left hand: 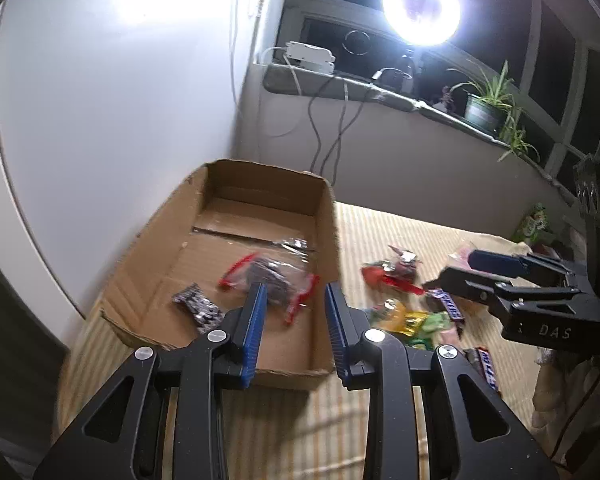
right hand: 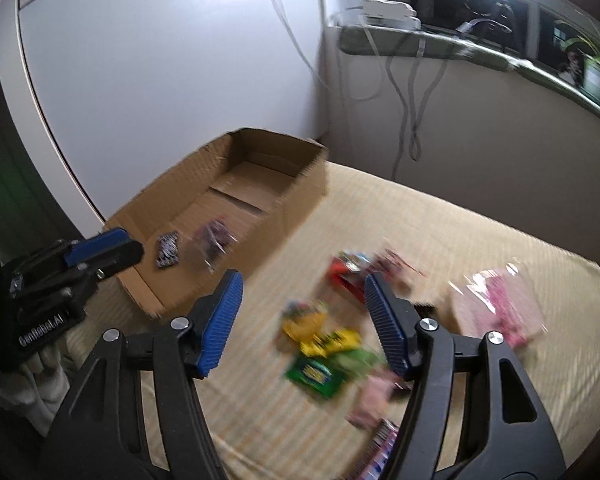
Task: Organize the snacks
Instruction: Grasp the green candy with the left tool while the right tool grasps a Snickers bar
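Observation:
A shallow cardboard box lies on a striped cloth. Inside it are a clear red-edged snack bag and a small dark packet. My left gripper is open and empty above the box's near right corner. A pile of snacks lies right of the box: a red pack, yellow and green packs, chocolate bars and a pink bag. My right gripper is open and empty above the pile; it also shows in the left wrist view.
A white cabinet wall stands behind the box. A window sill holds a power strip, cables and a potted plant. A bright ring lamp shines above. The right wrist view is motion-blurred.

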Demonstrator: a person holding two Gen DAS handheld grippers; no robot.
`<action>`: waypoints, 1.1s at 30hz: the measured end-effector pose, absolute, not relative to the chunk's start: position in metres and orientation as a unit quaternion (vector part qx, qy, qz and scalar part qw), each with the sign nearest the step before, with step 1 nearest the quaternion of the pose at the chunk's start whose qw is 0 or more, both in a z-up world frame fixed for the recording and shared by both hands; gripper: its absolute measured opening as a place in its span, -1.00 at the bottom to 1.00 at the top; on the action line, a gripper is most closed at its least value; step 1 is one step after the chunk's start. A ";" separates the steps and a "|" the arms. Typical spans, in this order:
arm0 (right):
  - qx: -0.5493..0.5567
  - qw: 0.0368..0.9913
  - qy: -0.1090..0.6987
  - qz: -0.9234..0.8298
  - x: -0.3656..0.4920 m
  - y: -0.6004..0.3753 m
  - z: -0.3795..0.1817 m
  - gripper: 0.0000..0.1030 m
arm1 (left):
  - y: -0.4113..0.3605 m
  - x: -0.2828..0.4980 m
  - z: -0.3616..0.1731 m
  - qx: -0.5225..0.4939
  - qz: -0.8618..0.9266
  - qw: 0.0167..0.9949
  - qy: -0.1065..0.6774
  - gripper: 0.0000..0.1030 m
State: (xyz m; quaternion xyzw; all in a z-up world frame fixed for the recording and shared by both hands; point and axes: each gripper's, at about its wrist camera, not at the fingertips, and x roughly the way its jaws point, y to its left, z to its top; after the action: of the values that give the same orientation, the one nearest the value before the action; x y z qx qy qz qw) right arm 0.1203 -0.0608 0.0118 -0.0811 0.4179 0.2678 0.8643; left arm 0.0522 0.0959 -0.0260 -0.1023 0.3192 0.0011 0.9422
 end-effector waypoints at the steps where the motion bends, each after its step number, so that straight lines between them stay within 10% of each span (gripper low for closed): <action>1: -0.080 0.864 0.421 0.265 0.118 -0.069 0.011 0.42 | 0.092 0.051 -0.026 -0.102 -0.003 0.942 0.320 -0.44; 20: -0.058 0.843 0.489 0.218 0.070 -0.156 -0.034 0.49 | 0.014 0.062 -0.063 -0.095 -0.095 0.912 0.386 -0.44; 24: -0.059 0.839 0.495 0.217 0.071 -0.151 -0.044 0.49 | 0.002 0.071 -0.074 -0.096 -0.105 0.902 0.407 -0.02; 33: -0.067 0.838 0.500 0.208 0.076 -0.146 -0.058 0.49 | -0.020 0.095 -0.088 -0.069 -0.105 0.896 0.427 0.09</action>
State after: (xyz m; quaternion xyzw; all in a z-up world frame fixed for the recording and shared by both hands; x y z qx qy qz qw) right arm 0.0765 -0.1458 -0.0582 -0.0670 0.5002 0.2077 0.8380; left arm 0.0952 -0.0202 -0.0881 -0.0688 0.4271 -0.1046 0.8955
